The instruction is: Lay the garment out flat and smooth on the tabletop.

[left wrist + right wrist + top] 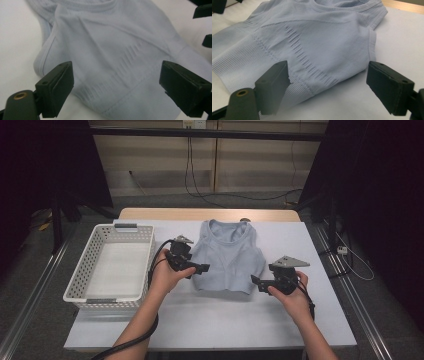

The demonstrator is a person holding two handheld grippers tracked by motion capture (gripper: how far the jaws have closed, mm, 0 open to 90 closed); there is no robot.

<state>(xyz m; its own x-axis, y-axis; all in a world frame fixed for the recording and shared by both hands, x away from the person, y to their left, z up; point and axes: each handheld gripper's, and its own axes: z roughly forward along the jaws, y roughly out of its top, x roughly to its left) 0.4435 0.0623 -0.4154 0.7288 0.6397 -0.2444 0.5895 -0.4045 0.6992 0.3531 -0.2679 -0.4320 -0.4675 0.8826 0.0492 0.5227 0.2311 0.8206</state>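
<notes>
A pale blue top [228,255] lies flat at the centre of the frame, on the white table [210,320]. The left gripper [200,268] and right gripper [256,281] flank its lower corners, jaws spread, gripping nothing. A basket [82,270] sits left.

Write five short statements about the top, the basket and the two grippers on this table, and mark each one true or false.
1. The light blue top lies flat on the table. True.
2. The white basket holds folded clothes. False: nothing lies in it.
3. The left gripper is shut on the top's hem. False: its jaws stand wide apart over the fabric.
4. The right gripper is open, at the top's lower corner. True.
5. The basket stands to the right of the top. False: it stands to its left.
</notes>
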